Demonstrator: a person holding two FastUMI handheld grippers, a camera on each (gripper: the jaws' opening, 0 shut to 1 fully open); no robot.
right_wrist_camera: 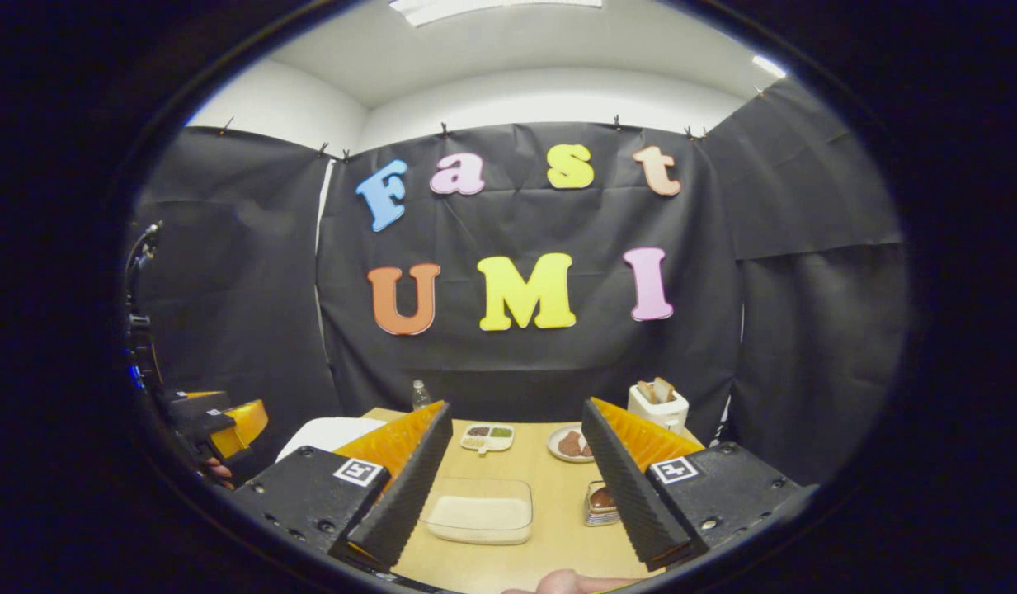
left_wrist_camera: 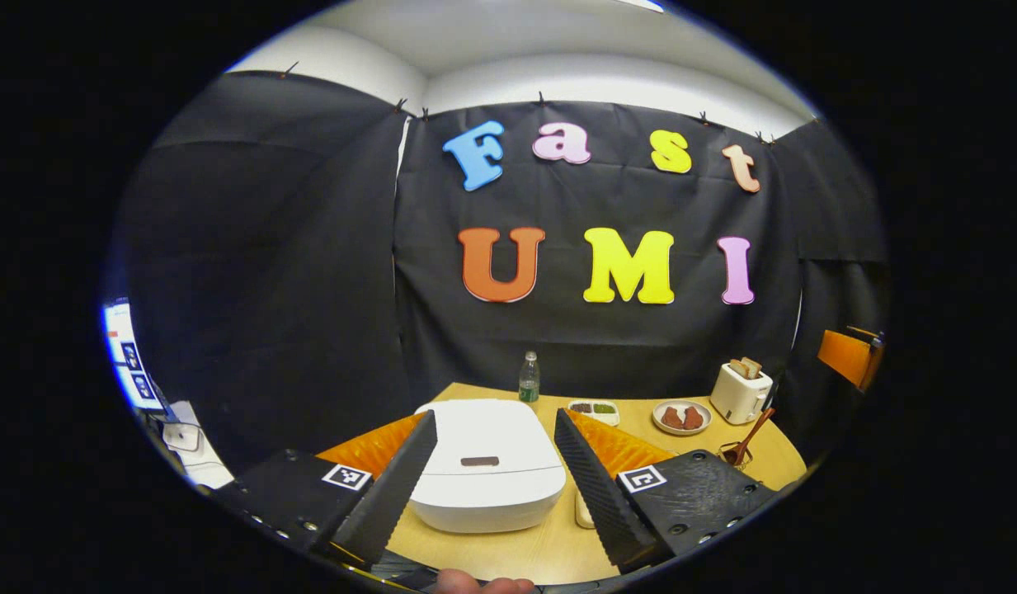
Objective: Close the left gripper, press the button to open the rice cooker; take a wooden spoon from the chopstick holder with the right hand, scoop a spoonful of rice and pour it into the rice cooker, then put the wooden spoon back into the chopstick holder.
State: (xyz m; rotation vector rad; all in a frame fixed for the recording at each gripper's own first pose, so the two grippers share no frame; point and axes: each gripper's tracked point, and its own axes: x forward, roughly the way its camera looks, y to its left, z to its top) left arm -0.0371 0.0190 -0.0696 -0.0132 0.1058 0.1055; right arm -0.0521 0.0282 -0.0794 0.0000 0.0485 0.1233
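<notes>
Left hand-held gripper [left_wrist_camera: 495, 474] hovering above the near edge of the wooden counter [left_wrist_camera: 516, 553], fingers spread wide apart, gripping nothing. White rice cooker [left_wrist_camera: 487, 462] sitting on the counter straight ahead between the two fingers, lid down, dark button [left_wrist_camera: 479, 461] at the front of the lid facing the camera. Green-capped bottle [left_wrist_camera: 529, 379] standing upright behind the cooker, near the black wall. Small divided tray [left_wrist_camera: 594, 409] lying to the right of the bottle, then a plate with brown food [left_wrist_camera: 681, 417], then a white toaster [left_wrist_camera: 741, 392] holding slices of bread. Wooden spoon [left_wrist_camera: 755, 433] standing in the chopstick holder [left_wrist_camera: 731, 454] at the right side of the counter, in front of the toaster, long axis tilting up and to the right, handle end uppermost. Part of the holder being hidden behind the right finger of this gripper.

Right hand-held gripper [right_wrist_camera: 516, 487] also hovering over the counter [right_wrist_camera: 557, 487], fingers wide open and empty. Clear container of rice [right_wrist_camera: 479, 511] lying low on the counter between its fingers, nearer to the left one. Chopstick holder [right_wrist_camera: 599, 503] sitting just beside the right finger, partly covered by it. Rice cooker [right_wrist_camera: 327, 433] showing at the left behind the left finger. Divided tray [right_wrist_camera: 487, 436], plate [right_wrist_camera: 567, 444] and toaster [right_wrist_camera: 656, 404] lining up farther back.
</notes>
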